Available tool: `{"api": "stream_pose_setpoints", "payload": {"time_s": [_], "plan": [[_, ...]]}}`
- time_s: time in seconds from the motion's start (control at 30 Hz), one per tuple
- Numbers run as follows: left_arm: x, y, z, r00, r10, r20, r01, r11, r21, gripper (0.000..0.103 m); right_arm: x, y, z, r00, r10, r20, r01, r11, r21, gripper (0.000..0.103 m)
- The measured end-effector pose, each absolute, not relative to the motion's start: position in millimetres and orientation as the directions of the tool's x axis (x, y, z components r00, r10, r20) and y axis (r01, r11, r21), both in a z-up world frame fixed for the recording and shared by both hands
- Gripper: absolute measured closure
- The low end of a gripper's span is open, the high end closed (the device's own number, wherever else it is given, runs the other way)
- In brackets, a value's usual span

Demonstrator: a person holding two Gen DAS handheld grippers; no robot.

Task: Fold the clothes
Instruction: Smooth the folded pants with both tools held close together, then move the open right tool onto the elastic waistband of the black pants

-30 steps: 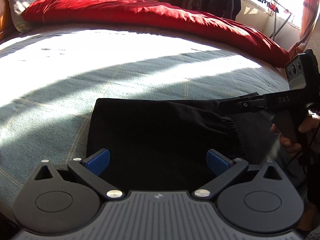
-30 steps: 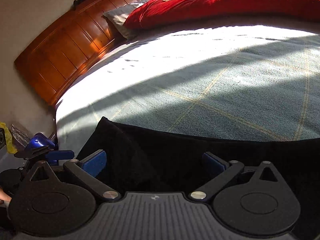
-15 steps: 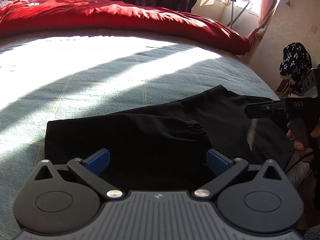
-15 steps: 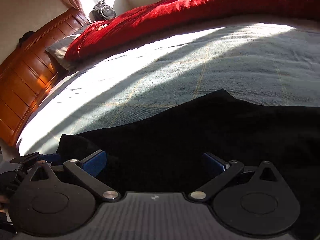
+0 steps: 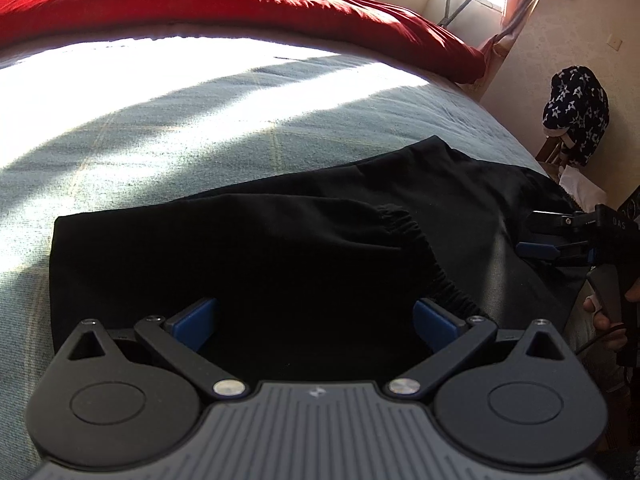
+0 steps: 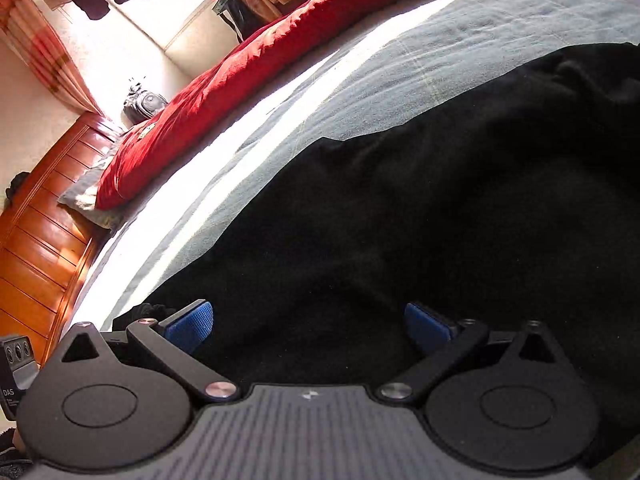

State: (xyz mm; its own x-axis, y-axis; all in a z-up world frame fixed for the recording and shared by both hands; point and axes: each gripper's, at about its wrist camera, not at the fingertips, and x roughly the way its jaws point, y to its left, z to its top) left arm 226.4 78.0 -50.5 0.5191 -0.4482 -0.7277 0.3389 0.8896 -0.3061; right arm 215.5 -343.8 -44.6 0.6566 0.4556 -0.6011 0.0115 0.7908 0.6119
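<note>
Left gripper [image 5: 316, 316]: blue pads spread wide, gripping nothing, above the black folded cloth garment [image 5: 256, 256] at lower centre.
Right gripper [image 6: 306, 320]: pads likewise apart, empty, low over the same garment.
Risk: a pinch might have caught one layer only, dragging the elastic cuff [image 5: 416, 248] askew.
Room: grey-blue bedsheet [image 5: 200, 120] lay open above; red duvet [image 5: 240, 4] far off at top.

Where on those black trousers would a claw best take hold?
Probably the gathered elastic cuff of the black trousers. It is a thick, ridged edge lying on top of the flat fabric, easy to pinch. The open left claw could come from the near bed edge.
</note>
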Motion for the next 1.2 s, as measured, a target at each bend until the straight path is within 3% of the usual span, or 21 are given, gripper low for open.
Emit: {"api": "stream_pose_setpoints", "payload": {"time_s": [0.33,0.73,0.9,1.2], "plan": [[229.9,60.9,-36.3,0.527,-0.384,-0.758,0.33,0.915,-0.234,0.001,215.4,-359.2,-27.9,0.613,0.478,-0.629,0.024,0.784,0.62,0.0],[236.0,28.2,-9.2,0.559,-0.384,-0.735,0.397,0.902,-0.169,0.001,152.3,-471.4,10.8,0.77,0.198,-0.607,0.243,0.788,0.566,0.0],[240.4,21.7,2.4,0.567,-0.4,-0.72,0.409,0.895,-0.176,0.001,127.7,-519.6,-2.1,0.796,0.124,-0.593,0.348,0.708,0.615,0.0],[248.6,12.8,2.1,0.54,-0.406,-0.737,0.411,0.892,-0.189,0.001,124.7,-562.1,-47.9,0.819,0.181,-0.544,0.395,0.509,0.765,0.0]]}}
